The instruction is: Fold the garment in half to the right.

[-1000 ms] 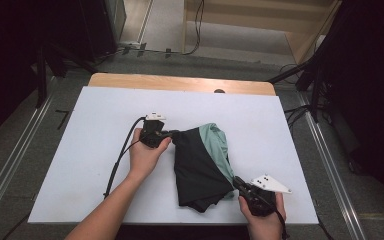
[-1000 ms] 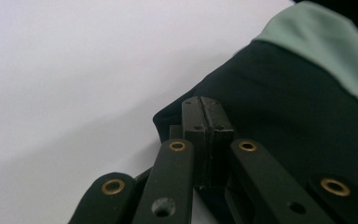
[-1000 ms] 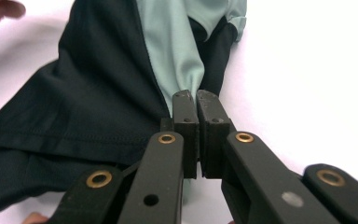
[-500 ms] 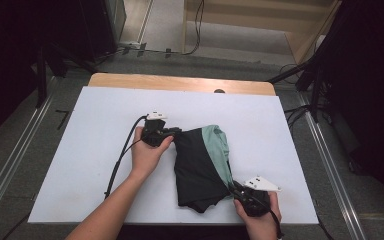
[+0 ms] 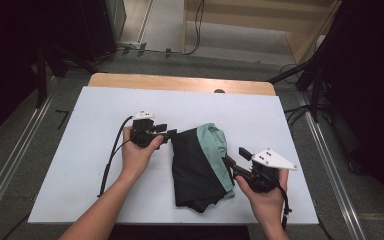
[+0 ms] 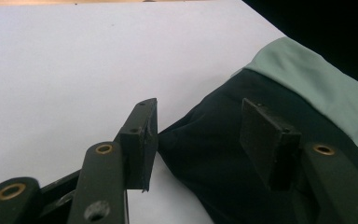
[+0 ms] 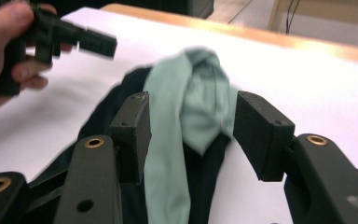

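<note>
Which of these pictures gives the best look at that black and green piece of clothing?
The high view: the whole garment lies folded on the white table, between both tongs. The left gripper view catches one black corner and a green edge; the right gripper view looks along it, blurred, its green band bunched at the far end.

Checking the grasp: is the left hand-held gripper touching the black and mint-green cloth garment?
Cannot tell. In the left gripper view the left hand-held gripper stands open around the black and mint-green cloth garment's corner; contact unclear.
</note>
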`<action>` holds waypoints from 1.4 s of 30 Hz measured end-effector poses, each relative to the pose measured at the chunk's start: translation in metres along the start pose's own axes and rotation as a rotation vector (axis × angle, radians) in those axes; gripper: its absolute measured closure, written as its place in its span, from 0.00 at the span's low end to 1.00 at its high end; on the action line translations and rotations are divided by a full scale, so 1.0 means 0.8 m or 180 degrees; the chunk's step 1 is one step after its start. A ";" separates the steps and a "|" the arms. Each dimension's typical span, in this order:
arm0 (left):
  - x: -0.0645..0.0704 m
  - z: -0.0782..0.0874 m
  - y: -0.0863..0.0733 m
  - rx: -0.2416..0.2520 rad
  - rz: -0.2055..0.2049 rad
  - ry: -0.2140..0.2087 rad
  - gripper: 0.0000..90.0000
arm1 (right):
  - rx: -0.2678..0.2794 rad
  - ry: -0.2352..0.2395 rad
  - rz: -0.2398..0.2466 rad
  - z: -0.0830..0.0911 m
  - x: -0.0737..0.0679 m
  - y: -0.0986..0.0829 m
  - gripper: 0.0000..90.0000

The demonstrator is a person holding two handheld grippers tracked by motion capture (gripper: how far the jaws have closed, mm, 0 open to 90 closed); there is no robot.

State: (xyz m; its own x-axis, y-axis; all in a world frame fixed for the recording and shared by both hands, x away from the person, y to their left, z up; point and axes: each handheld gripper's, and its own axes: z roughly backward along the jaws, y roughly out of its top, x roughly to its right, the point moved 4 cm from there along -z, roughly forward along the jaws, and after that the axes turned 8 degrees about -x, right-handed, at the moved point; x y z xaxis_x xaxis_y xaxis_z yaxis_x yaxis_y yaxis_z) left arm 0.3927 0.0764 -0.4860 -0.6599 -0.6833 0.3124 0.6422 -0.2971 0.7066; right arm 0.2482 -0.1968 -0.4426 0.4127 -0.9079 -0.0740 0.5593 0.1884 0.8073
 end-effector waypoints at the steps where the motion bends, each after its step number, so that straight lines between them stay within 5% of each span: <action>1: -0.001 -0.001 0.000 -0.0006 0.0034 0.0007 0.50 | -0.0021 -0.0018 0.0027 -0.006 0.000 0.009 0.50; 7: -0.011 -0.009 -0.005 -0.0132 0.0206 0.0046 0.48 | -0.0122 0.0067 0.0005 -0.055 0.002 0.043 0.51; 14: -0.007 -0.014 -0.006 -0.0092 0.0206 -0.0008 0.47 | -0.0355 0.0076 -0.0091 -0.112 0.008 0.046 0.51; 17: -0.005 -0.022 -0.009 -0.0143 0.0217 0.0003 0.46 | -0.0433 0.0105 -0.0128 -0.127 0.012 0.042 0.61; 19: -0.005 -0.027 -0.012 -0.0166 0.0255 -0.0008 0.45 | -0.0506 0.0155 -0.0112 -0.134 0.011 0.038 0.78; 22: -0.004 -0.032 -0.015 -0.0190 0.0276 -0.0005 0.47 | -0.0505 0.0155 -0.0127 -0.135 0.015 0.032 0.97; 28: 0.002 -0.030 -0.011 -0.0088 0.0325 -0.0186 0.56 | -0.0211 0.0167 -0.0257 -0.114 0.031 0.028 0.98; 32: 0.006 -0.037 -0.012 -0.0077 0.0384 -0.0382 0.49 | -0.0257 0.0123 -0.0296 -0.117 0.038 0.017 0.98; 38: 0.009 -0.048 -0.010 -0.0138 0.0570 -0.0458 0.45 | -0.0321 -0.0013 -0.0304 -0.125 0.043 0.004 0.98; 40: 0.009 -0.051 -0.009 -0.0209 0.0607 -0.0451 0.52 | -0.0331 -0.0026 -0.0291 -0.126 0.044 0.003 0.98; 42: 0.011 -0.053 -0.008 -0.0275 0.0578 -0.0433 0.72 | -0.0381 -0.0061 -0.0259 -0.128 0.044 0.000 0.98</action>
State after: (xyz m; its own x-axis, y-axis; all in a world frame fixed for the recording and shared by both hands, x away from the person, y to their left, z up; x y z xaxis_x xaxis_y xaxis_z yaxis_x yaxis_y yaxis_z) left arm 0.3995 0.0440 -0.5152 -0.5733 -0.6363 0.5162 0.7822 -0.2375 0.5760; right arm 0.3366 -0.1905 -0.5051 0.3494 -0.9287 -0.1242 0.6725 0.1563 0.7234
